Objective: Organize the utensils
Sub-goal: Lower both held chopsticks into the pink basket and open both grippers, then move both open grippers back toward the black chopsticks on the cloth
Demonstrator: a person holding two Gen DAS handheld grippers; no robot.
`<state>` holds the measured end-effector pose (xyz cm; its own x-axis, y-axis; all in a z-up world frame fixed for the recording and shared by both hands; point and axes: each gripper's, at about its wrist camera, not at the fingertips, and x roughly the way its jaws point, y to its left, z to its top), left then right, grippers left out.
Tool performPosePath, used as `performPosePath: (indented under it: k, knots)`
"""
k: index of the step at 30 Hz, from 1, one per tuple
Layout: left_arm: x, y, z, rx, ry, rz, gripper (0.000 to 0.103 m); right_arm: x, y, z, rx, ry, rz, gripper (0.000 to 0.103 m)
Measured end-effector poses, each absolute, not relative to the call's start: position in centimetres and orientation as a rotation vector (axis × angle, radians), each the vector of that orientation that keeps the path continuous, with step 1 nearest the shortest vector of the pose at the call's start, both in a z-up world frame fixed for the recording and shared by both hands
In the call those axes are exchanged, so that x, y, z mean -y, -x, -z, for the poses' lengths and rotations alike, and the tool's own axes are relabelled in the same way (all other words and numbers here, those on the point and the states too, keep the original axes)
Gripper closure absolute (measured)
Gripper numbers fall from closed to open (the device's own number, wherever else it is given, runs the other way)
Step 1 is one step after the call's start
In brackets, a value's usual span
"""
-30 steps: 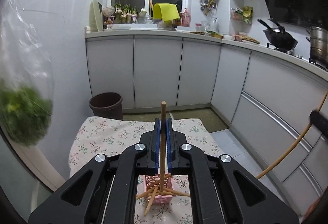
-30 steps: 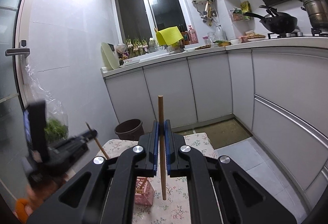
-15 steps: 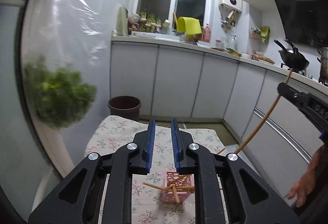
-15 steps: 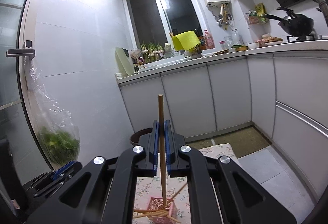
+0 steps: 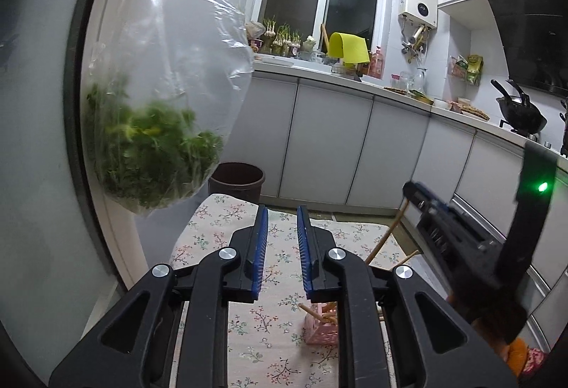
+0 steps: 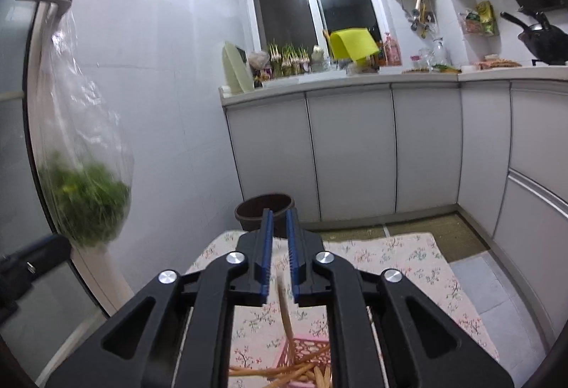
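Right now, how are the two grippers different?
The left gripper has nothing between its fingers, while the right gripper has a chopstick between them, blurred and dropping toward the pink basket. The left gripper's gap is wider than the right gripper's. Both are black with blue pads, both are opening, and both point over the flowered cloth.

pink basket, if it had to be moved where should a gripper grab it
Probably the pink basket's near top rim, from above, one finger inside and one outside: its thin lattice wall stands upright. The chopsticks lie crosswise over the opening, so pick a clear stretch.
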<state>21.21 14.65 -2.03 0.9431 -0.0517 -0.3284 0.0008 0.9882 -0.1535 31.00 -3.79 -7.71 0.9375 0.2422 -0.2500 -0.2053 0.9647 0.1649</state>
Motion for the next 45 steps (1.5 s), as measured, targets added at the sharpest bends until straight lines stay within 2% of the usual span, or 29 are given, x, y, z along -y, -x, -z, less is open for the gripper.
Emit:
performPosePath:
  k: [5, 11, 13, 14, 15, 16, 18, 20, 22, 26, 33, 39, 45]
  knots:
    - [-15.2, -21.0, 1.9, -0.336, 0.158, 0.022, 0.083, 4.9, -29.3, 6.3, -0.248, -0.130, -0.208, 0.091]
    - [-14.3, -20.2, 1.5, -0.344, 0.133, 0.045, 0.078, 7.0, -26.1, 4.4, -0.210, -0.123, -0.158, 0.066]
    - [-13.6, -20.0, 1.4, -0.348, 0.122, 0.053, 0.071, 8.0, -25.0, 4.2, -0.218, -0.128, -0.142, 0.060]
    - [-13.4, -19.8, 1.3, -0.347, 0.119, 0.057, 0.064, 8.3, -24.6, 4.1, -0.217, -0.126, -0.132, 0.058]
    - [-13.1, -19.4, 1.2, -0.345, 0.114, 0.061, 0.058, 8.7, -23.8, 4.1, -0.213, -0.121, -0.113, 0.050]
    - [-12.7, -19.1, 1.1, -0.346, 0.103, 0.062, 0.055, 9.1, -23.0, 4.2, -0.208, -0.122, -0.096, 0.037]
    - [-12.1, -18.7, 1.1, -0.351, 0.084, 0.066, 0.038, 9.8, -21.6, 4.6, -0.203, -0.129, -0.068, 0.024]
    - [-11.6, -18.1, 1.4, -0.358, 0.078, 0.075, 0.029, 10.5, -20.5, 5.0, -0.219, -0.122, -0.038, 0.019]
    - [-11.0, -17.5, 1.8, -0.380, 0.072, 0.089, 0.025, 11.2, -19.5, 5.6, -0.247, -0.114, -0.009, 0.013]
    - [-9.6, -16.6, 3.0, -0.412, 0.035, 0.095, 0.015, 12.0, -17.7, 7.1, -0.281, -0.087, 0.033, 0.007]
    - [-8.3, -15.4, 5.1, -0.470, 0.025, 0.124, 0.007, 13.7, -13.9, 10.0, -0.326, -0.044, 0.109, 0.007]
    - [-5.9, -16.0, 8.7, -0.621, -0.027, 0.209, 0.007, 16.7, -11.9, 15.0, -0.480, -0.101, 0.174, 0.007]
    - [-1.1, -17.4, 14.3, -0.821, -0.237, 0.288, 0.007, 18.4, -11.2, 18.6, -0.596, -0.118, 0.228, 0.007]
